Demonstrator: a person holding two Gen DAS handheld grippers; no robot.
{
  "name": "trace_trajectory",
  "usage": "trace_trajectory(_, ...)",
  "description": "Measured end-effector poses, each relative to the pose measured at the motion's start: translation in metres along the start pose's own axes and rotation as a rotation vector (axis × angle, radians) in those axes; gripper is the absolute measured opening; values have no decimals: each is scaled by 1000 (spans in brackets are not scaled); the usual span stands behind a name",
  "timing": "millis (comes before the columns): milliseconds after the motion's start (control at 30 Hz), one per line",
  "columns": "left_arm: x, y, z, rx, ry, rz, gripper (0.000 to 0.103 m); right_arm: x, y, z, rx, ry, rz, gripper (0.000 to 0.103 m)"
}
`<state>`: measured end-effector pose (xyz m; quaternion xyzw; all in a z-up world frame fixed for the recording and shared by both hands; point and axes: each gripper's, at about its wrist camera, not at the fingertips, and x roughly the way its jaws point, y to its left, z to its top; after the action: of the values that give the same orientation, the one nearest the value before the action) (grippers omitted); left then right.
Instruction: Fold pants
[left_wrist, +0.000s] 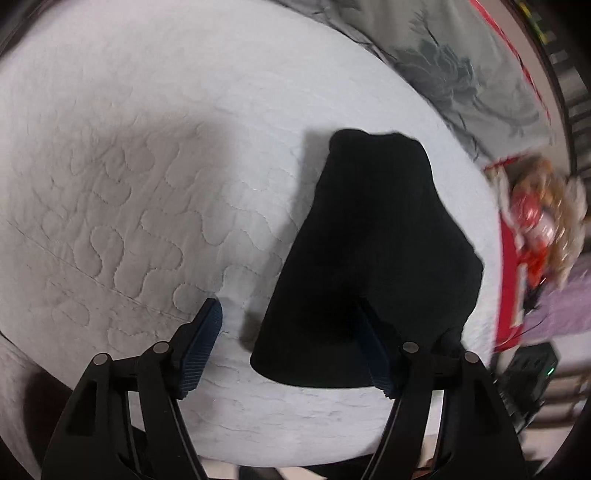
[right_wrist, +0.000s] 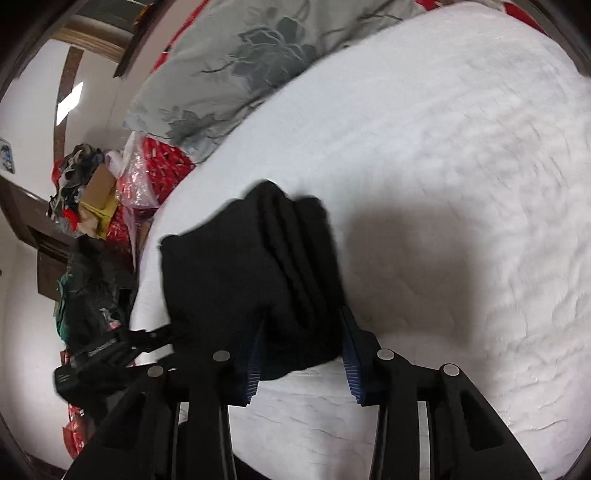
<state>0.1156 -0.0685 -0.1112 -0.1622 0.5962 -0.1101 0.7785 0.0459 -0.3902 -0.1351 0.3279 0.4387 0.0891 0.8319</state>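
The pants (left_wrist: 369, 258) lie on the bed (left_wrist: 147, 147), w/ the white quilted cover under them, already a compact dark bundle; stacked fold edges show in the right wrist view. Left gripper (left_wrist: 291, 343) is spread wide, one finger over bare quilt, the other over the bundle's near end, pinching nothing. Right gripper (right_wrist: 301, 350) is also spread, its fingers either side of the bundle's near corner, not clamped. Prob. both are parted so the cloth lies flat w/o being dragged. Folding looks nearly done. A floral pillow (right_wrist: 229, 62) lies beyond.
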Motion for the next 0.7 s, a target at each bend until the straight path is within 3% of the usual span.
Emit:
trace_trajectory(233,-28,-20,-13,104,-105,103,70,-18,8,3,29,-2,25,47)
trace_trajectory(333,-35,-22,-17,129,-131,115,70,-28,12,3,36,-12,24,60)
trace_trajectory(700,-42,-28,-18,156,-152,122,70,-40,17,1,15,-15,-35,71)
